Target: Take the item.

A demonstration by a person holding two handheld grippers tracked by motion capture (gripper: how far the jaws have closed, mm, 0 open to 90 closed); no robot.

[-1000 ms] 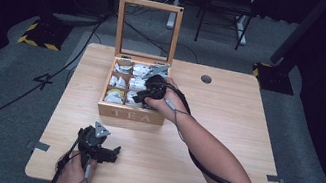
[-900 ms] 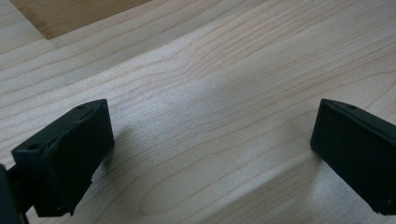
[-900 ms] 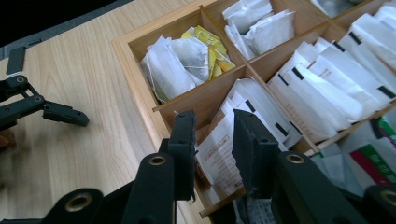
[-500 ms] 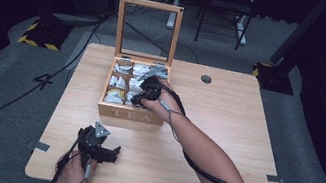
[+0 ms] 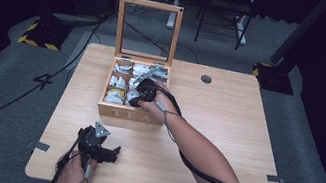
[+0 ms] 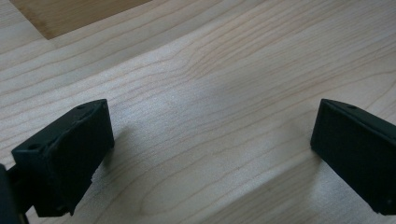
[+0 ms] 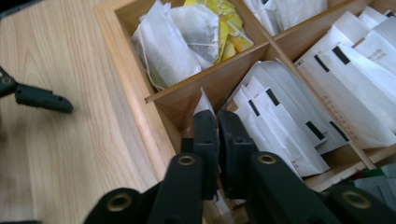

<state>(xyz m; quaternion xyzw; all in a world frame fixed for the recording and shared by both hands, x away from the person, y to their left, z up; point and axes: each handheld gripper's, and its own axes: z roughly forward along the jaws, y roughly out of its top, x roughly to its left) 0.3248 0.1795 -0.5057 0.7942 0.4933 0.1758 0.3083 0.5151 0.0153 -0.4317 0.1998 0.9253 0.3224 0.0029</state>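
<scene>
Pinched upright between the jaws of the right gripper (image 7: 217, 128): a white paper tea sachet (image 7: 204, 103), its pointed top corner poking up past the black tips, long axis standing roughly in line with the jaws. Held at the near edge of a middle compartment of the wooden tea box (image 5: 122, 112), hard against a divider, beside a stack of white sachets with black marks (image 7: 280, 121). Beyond the divider, loose tea bags with yellow tags (image 7: 196, 32). Box lid (image 5: 146, 30) raised and standing at the far side, box at mid-table, "TEA" lettered on its near wall. Well apart, at the near left of the table (image 5: 228, 113), resting low over bare wood: left gripper (image 5: 99, 147), jaws spread wide, gripping nothing. Likely next: a straight lift out of the compartment, clear of the divider, by the right hand, much the closer of the two.
</scene>
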